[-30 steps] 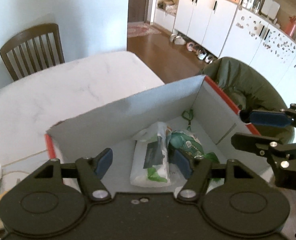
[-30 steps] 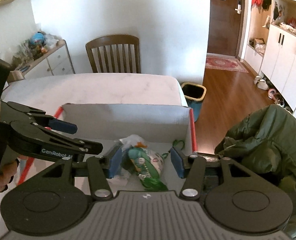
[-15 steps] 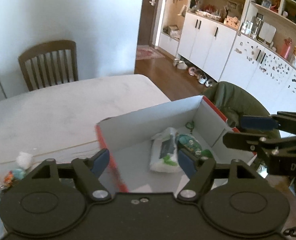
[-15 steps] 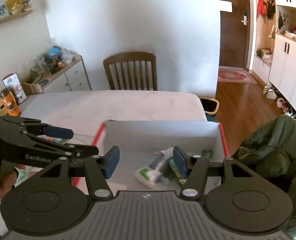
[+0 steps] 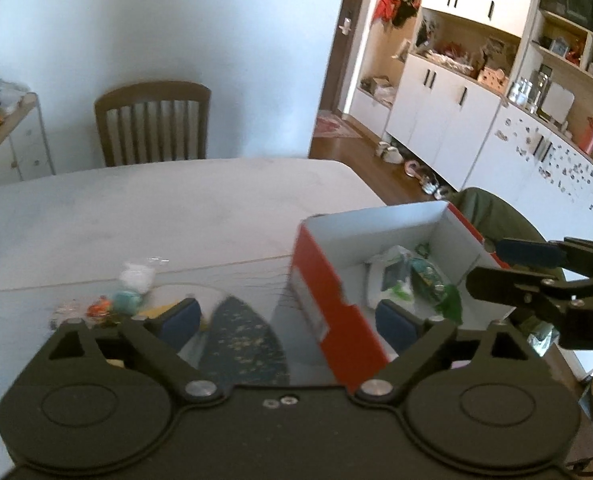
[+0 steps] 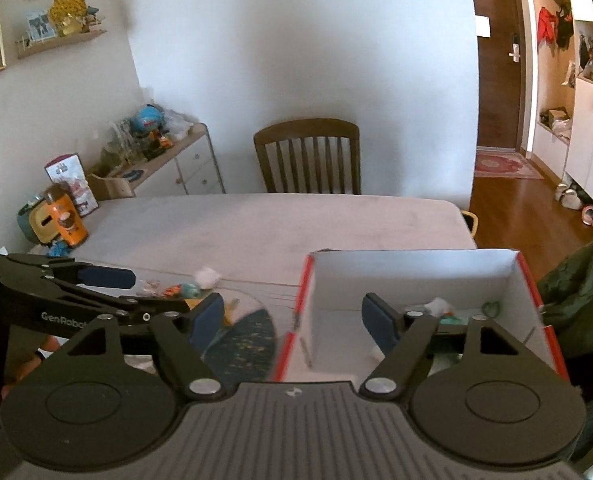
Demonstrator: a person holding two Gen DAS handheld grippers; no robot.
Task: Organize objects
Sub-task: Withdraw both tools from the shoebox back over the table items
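The red box [image 5: 336, 312] sits on the worktop [image 5: 156, 208] in the lower right of the left wrist view. Some things are already inside it: a white packet [image 5: 388, 276] and a green bag [image 5: 430, 276] lie side by side on its floor. So part of the tidying looks done.

More is left. A little bunch of small toys [image 5: 112, 304] lies on the worktop in the lower left of that view, with a white fluffy bit [image 5: 136, 278] just behind them. A dark blue plate [image 5: 248, 340] with yellow specks lies between the toys and the box. These things look like they are waiting to go into the box.

The left claw [image 5: 286, 320] is spread wide and holds nothing. The right claw [image 6: 292, 318] is spread wide too, and it is empty.

The near wall of the box stands up between the right claw and the things inside. The plate lies close to the toys, so a claw could bump it.

A wooden chair [image 6: 308, 156] stands behind the worktop. A green coat [image 6: 584, 296] hangs at the right edge. An orange toy [image 6: 66, 220] stands at the left.
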